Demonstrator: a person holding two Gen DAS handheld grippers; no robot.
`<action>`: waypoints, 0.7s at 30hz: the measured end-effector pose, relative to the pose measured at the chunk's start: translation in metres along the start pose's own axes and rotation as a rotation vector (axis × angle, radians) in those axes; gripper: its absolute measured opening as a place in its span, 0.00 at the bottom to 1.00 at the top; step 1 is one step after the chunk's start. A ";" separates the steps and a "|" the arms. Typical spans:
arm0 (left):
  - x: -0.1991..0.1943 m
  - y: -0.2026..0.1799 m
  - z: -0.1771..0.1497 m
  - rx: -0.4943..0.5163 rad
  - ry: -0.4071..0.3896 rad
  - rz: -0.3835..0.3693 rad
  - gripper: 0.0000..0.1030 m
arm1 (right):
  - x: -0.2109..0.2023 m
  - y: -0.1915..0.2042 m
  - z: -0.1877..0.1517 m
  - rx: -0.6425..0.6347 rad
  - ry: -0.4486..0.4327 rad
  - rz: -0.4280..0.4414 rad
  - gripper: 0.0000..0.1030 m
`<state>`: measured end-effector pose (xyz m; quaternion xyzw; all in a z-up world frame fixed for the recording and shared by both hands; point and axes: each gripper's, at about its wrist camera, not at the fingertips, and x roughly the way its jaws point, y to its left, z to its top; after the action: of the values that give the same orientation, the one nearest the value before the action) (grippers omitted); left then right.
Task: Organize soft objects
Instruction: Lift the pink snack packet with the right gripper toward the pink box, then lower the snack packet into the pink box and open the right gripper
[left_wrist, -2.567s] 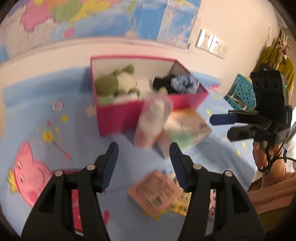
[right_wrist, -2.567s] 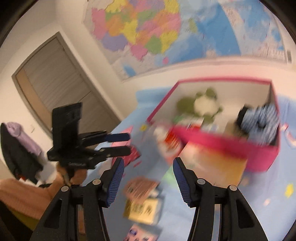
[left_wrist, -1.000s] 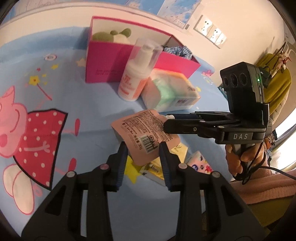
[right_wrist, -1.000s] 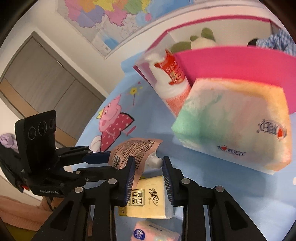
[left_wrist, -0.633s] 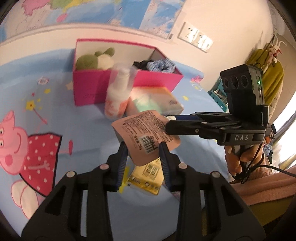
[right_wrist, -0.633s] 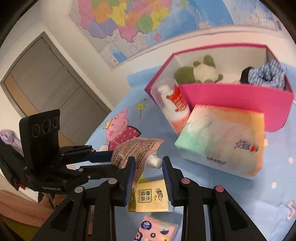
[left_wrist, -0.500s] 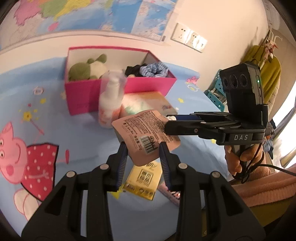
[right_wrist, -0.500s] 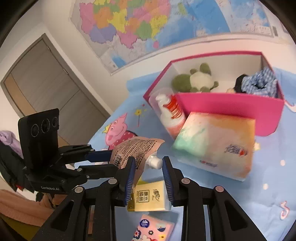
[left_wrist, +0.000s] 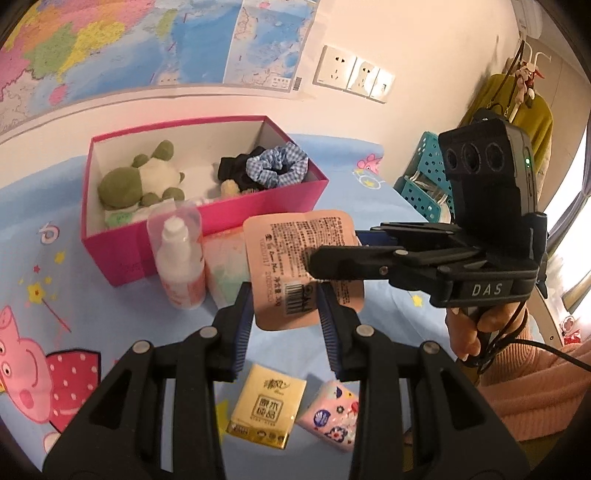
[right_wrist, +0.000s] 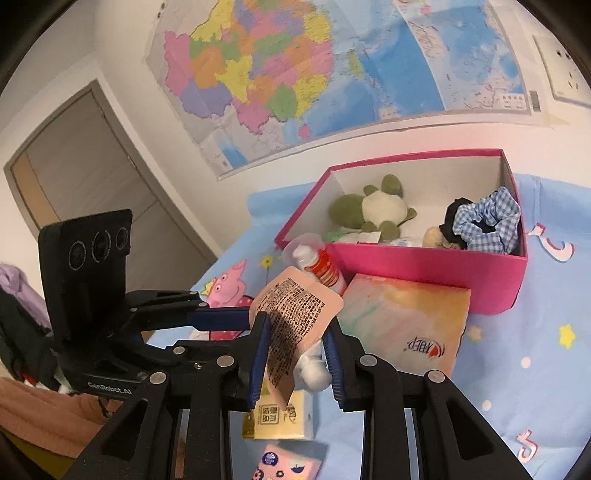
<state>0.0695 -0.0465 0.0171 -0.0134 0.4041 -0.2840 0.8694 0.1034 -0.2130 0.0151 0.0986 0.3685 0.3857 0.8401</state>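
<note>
The main risk is a shared grip on one slack thing: the left gripper (left_wrist: 286, 306) pinches the lower edge of the pink spouted pouch (left_wrist: 301, 266) while the right gripper (right_wrist: 293, 354) clamps its white cap end, so any pull in different directions could crease the film, twist it out of one pair of pads, or drop it back onto the blue cartoon sheet (left_wrist: 92, 288). If one side lets go before the pouch is over the pink box (left_wrist: 207, 221), the limp body would likely swing and flop, and might clip the spray bottle (left_wrist: 181, 258) standing upright just in front of the box wall. The box already holds a green plush toy (left_wrist: 138, 181) and a checked scrunchie (left_wrist: 277, 168), leaving bare floor between them, so a careless drop may land on top of either.

The pouch hangs in the air between the two grippers, above the sheet and short of the box. It is flat, peach-pink, rounded at the corners, printed with small dark text and a barcode, and it curls slightly in the right wrist view. Below it lie a yellow tissue pack (left_wrist: 267, 410) and a flowered tissue pack (left_wrist: 330, 415).
</note>
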 end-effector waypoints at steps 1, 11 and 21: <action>0.001 0.000 0.003 0.003 -0.001 0.002 0.35 | -0.001 -0.001 0.003 0.000 -0.004 -0.002 0.27; 0.007 0.019 0.054 0.032 -0.034 0.050 0.35 | 0.003 -0.014 0.057 -0.065 -0.053 -0.017 0.24; 0.030 0.054 0.094 0.007 0.001 0.107 0.35 | 0.037 -0.036 0.103 -0.078 -0.024 -0.023 0.24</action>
<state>0.1779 -0.0355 0.0457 0.0116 0.4035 -0.2385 0.8833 0.2110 -0.1987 0.0520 0.0663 0.3440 0.3887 0.8522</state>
